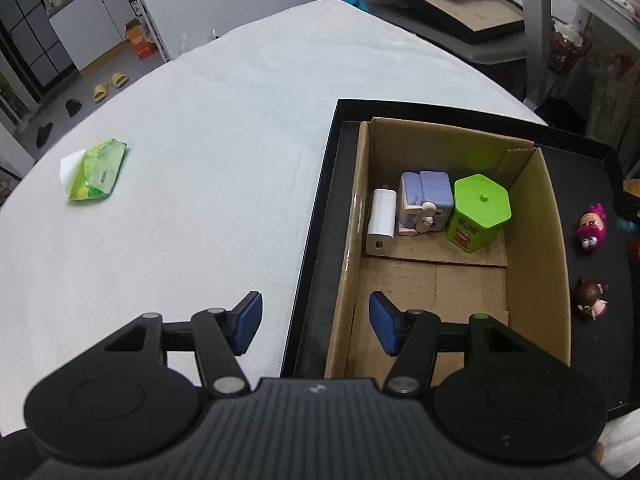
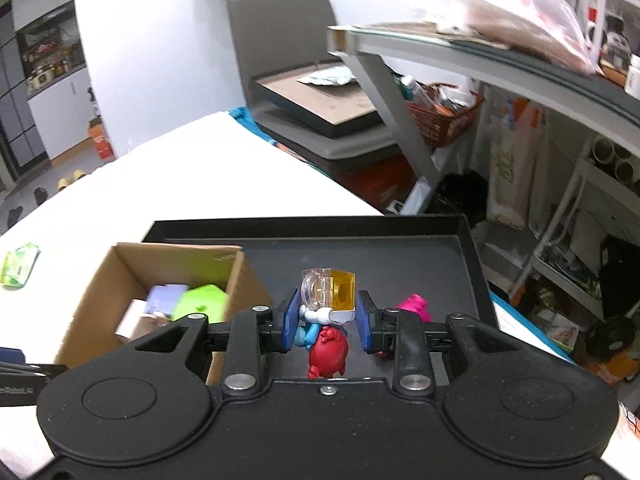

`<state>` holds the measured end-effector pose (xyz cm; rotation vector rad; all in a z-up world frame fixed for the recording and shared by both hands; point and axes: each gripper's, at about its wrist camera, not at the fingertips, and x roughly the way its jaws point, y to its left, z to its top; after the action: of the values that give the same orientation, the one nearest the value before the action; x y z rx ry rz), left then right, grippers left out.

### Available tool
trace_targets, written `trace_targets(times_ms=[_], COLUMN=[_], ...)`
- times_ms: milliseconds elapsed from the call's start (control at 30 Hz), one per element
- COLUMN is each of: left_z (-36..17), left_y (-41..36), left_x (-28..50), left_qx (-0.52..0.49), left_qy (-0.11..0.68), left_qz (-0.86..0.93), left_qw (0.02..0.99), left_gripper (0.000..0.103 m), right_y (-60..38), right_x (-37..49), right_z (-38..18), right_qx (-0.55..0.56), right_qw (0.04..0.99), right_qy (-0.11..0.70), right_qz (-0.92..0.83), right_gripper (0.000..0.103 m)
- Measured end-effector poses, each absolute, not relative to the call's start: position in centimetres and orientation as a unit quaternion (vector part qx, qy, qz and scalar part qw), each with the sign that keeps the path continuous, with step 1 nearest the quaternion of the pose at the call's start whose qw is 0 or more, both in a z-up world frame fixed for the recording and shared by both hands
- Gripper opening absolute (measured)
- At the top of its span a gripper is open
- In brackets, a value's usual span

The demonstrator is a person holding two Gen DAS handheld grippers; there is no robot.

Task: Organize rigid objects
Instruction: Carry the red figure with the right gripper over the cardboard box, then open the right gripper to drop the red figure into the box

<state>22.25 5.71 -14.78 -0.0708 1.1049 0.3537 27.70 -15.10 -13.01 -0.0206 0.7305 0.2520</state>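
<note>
Nearest the lens, the right gripper (image 2: 327,322) has its jaws clenched on a toy figure (image 2: 326,316) above the tray (image 2: 472,256); gripped high and narrowly, it could twist loose before reaching the box (image 1: 554,240). Left gripper (image 1: 316,322) hangs released. Green tin (image 1: 478,210) lettering is unreadable.

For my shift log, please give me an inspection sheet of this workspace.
Surface: white table bearing a black tray.
Job's things: cardboard box holds white charger, purple toy, green container; two figurines on tray.
Clutter: green packet.
Grippers: left claw open, empty; right claw around a yellow-topped toy, contact unclear.
Cables: nothing seen.
Surroundings: crowded shelves, slippers.
</note>
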Motion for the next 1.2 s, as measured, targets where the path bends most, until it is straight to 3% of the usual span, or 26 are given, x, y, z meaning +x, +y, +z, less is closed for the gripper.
trace_targets(times_ms=[367,600,700,767,1033,1200], left_z=[-15.9,-16.0,-16.1,-16.4,-17.4,-17.5], left_y=[6.8,7.7,8.2,8.4,9.1,9.1], left_x=[21.3,21.2,21.4,21.6,22.1,22.3], left_qx=[-0.045,-0.075,-0.085,-0.094,-0.126,-0.131], left_qy=[0.524,0.522,0.521,0.523,0.528,0.53], left_qz=[0.139,0.112,0.106,0.099,0.068,0.059], left_qw=[0.839,0.842,0.843,0.841,0.837,0.836], left_gripper=[0.057,0.051,0.046,0.037,0.014,0.01], right_y=[-11.1,-8.6,-7.4,-6.7,-4.3,-2.9], right_x=[25.8,25.9,25.8,25.8,25.6,25.9], right_z=[-11.8,-12.0,-12.3,-12.6,-14.2,-15.2], right_qx=[-0.049,-0.06,-0.072,-0.076,-0.095,-0.102], right_qw=[0.924,0.916,0.912,0.908,0.89,0.874], right_qy=[0.332,0.338,0.34,0.345,0.375,0.401], right_qz=[0.183,0.208,0.217,0.224,0.243,0.256], right_gripper=[0.029,0.029,0.029,0.029,0.029,0.029])
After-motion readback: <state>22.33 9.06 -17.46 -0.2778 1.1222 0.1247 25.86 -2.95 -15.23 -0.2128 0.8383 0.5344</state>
